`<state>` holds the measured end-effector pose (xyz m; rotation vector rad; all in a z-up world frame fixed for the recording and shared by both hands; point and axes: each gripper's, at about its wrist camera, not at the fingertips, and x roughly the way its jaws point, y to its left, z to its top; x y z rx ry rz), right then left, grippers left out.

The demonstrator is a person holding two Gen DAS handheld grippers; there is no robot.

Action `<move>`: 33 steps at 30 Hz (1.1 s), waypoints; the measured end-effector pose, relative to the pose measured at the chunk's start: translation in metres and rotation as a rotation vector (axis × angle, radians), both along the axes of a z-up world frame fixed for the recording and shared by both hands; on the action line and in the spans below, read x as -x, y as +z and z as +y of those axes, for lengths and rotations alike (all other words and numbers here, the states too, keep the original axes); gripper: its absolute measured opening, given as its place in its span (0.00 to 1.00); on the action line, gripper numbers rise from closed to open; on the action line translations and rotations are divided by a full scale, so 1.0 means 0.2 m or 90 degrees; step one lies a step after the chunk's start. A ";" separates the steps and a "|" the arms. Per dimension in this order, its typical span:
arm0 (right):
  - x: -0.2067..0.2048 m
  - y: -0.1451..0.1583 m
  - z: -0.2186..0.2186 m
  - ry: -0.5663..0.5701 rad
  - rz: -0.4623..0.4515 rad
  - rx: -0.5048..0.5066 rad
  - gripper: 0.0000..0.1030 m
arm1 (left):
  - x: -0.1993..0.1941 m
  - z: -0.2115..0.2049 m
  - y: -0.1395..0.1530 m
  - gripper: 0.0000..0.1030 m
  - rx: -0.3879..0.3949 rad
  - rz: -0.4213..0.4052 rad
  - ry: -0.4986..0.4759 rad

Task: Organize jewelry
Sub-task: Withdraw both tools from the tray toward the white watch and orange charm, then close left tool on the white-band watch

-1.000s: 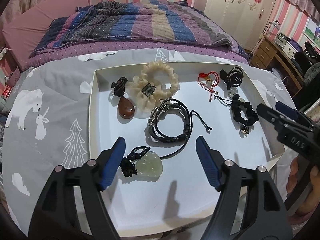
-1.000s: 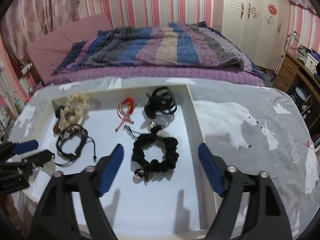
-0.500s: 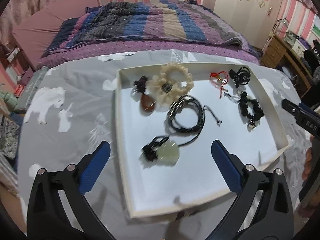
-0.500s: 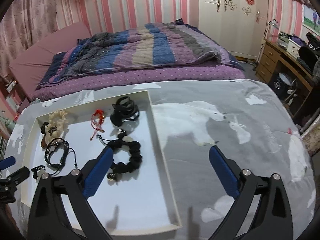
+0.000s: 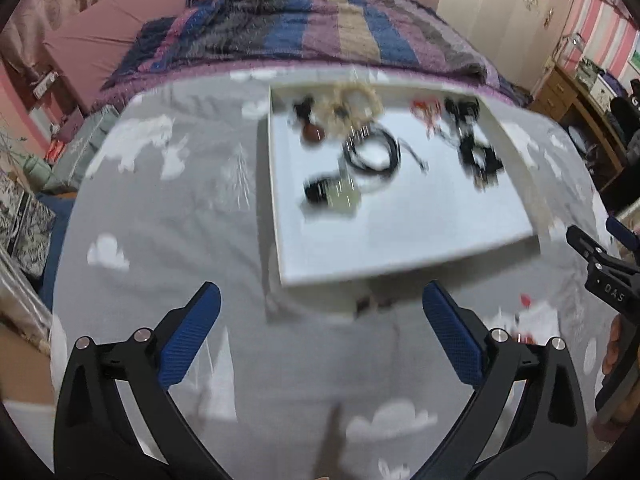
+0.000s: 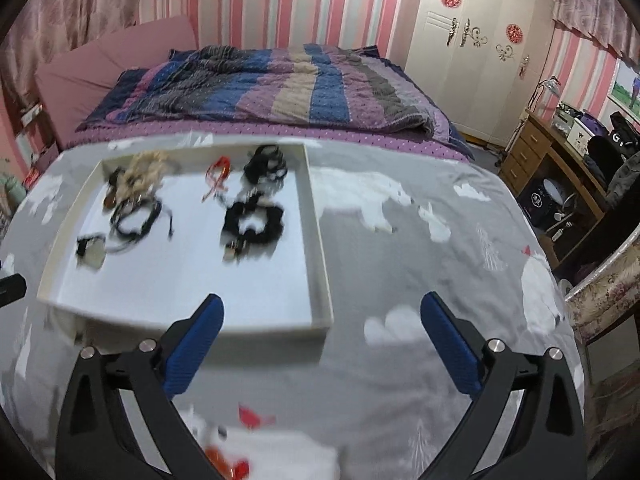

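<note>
A white tray (image 5: 275, 208) lies on a grey cloth with jewelry in it. Its pieces are a pale green pendant (image 5: 340, 196), a black cord bracelet (image 5: 374, 154), a cream scrunchie (image 5: 354, 104), a brown pendant (image 5: 312, 133), a red cord (image 5: 426, 108) and a black scrunchie (image 5: 478, 158). My left gripper (image 5: 320, 292) hangs wide open and empty over the cloth, short of the tray's near edge. In the right wrist view my right gripper (image 6: 322, 302) is also wide open and empty by the near right corner of the tray (image 6: 320, 248), back from the black scrunchie (image 6: 252, 222). Motion blurs both views.
The grey cloth (image 6: 400, 264) with white bears and clouds covers the table around the tray. A bed with a striped quilt (image 6: 280, 88) stands behind. A wooden desk (image 6: 548, 152) and a flowered chair (image 6: 604, 300) stand at the right. A hand (image 5: 612, 356) holds the right gripper.
Both grippers have drawn back and upward from above the tray to over the cloth, and their jaws have spread wider. The jewelry lies as before in the tray.
</note>
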<state>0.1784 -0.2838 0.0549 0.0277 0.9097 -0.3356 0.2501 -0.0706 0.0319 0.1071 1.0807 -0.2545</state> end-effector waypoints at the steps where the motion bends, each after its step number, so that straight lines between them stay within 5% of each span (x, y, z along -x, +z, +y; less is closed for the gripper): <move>1: 0.02 -0.01 0.01 0.001 0.010 0.001 0.96 | 0.03 0.00 -0.02 0.97 -0.002 0.011 -0.005; 17: 0.44 -0.19 0.23 0.057 0.061 -0.030 0.96 | 0.65 0.07 -0.16 0.97 0.003 0.051 -0.053; 26: 0.54 -0.28 0.25 0.057 0.075 -0.053 0.94 | 0.76 0.07 -0.26 0.89 0.013 0.103 -0.064; 30: 0.53 -0.29 0.23 0.059 0.091 -0.070 0.79 | 0.77 0.06 -0.28 0.82 0.014 0.139 -0.076; 33: 0.52 -0.30 0.23 0.058 0.101 -0.076 0.79 | 0.77 0.06 -0.29 0.82 0.015 0.149 -0.073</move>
